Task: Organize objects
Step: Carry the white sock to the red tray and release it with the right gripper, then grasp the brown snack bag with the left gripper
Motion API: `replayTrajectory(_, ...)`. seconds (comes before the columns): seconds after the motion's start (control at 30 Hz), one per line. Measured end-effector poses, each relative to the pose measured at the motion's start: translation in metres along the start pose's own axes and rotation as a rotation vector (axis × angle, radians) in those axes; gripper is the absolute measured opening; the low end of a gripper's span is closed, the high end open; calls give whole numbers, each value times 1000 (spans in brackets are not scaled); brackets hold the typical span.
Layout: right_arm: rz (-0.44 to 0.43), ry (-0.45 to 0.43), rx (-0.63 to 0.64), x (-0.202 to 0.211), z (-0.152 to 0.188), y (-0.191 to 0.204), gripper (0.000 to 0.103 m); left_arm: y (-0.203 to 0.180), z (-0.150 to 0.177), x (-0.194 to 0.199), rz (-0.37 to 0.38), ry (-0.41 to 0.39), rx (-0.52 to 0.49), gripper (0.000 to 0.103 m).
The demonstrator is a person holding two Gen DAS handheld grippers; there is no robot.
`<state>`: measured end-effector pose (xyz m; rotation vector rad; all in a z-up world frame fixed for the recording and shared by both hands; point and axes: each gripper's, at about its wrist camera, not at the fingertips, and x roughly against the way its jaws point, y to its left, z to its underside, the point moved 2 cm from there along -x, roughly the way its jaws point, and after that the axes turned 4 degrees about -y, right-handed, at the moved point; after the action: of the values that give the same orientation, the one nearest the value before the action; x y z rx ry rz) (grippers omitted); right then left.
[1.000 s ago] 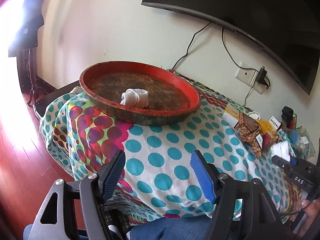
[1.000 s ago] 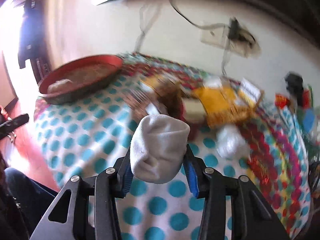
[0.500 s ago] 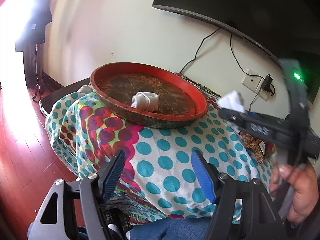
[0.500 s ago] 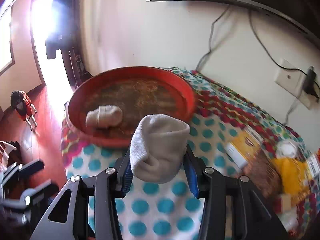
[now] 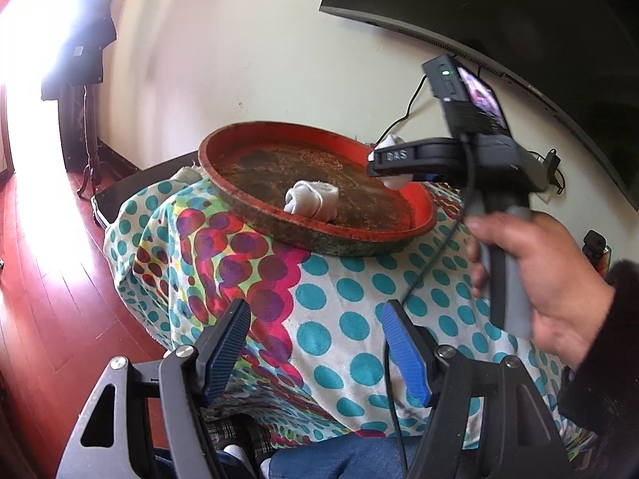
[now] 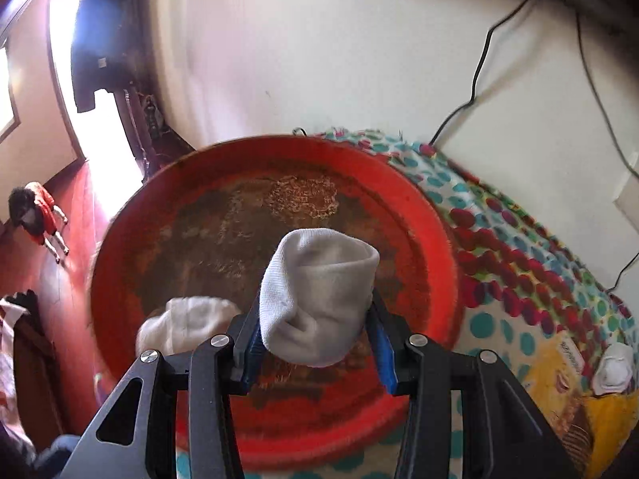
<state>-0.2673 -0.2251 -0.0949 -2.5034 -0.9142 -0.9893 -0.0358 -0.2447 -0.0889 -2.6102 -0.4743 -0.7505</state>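
My right gripper [image 6: 315, 343] is shut on a rolled white sock [image 6: 315, 299] and hangs over the round red tray [image 6: 419, 215]. A second rolled sock [image 6: 179, 327] lies in the tray at the lower left. In the left wrist view the same tray [image 5: 415, 199] sits on the dotted cloth with that sock [image 5: 311, 197] in its middle, and the right gripper [image 5: 393, 167] hovers above the tray's right side, held by a hand [image 5: 535, 275]. My left gripper [image 5: 315, 347] stands open and empty near the table's front edge.
A dotted, multicoloured cloth [image 5: 343, 303] covers the table. Yellow snack packets [image 6: 575, 391] and another white bundle [image 6: 615, 371] lie to the tray's right. Cables [image 6: 479, 64] run down the wall, a dark screen [image 5: 499, 12] hangs above, and red wooden floor [image 5: 40, 279] lies left.
The right gripper has carried the sock leftward from over the packets to above the red tray. The left gripper has stayed open and almost still.
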Motion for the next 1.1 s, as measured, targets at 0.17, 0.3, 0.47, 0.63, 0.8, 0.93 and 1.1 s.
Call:
replayTrajectory(0.17, 5, 38, -30, -25, -8, -4, 44, 3, 0, -2, 5, 3, 9, 70)
replayTrajectory(0.3, 10, 63, -38, -39, -8, -5, 46, 4, 1, -4, 9, 16, 17, 70)
replayTrajectory(0.47, 10, 23, -44, -33, -11, -9, 93, 4, 1, -4, 17, 13, 16, 70)
replayTrajectory(0.63, 90, -142, -51, 31, -30, -29, 102, 1, 1, -5, 14, 13, -3, 70)
replayTrajectory(0.8, 168, -233, -129, 111, 4, -96, 102, -8, -3, 6, 25, -38, -49, 70)
replayTrajectory(0.93, 286, -233, -175, 160, 69, -163, 103, -22, -1, 12, 73, -64, -108, 70)
replayTrajectory(1.1, 401, -207, -298, 212, 158, -239, 103, -61, 8, -1, 170, -23, -167, 70)
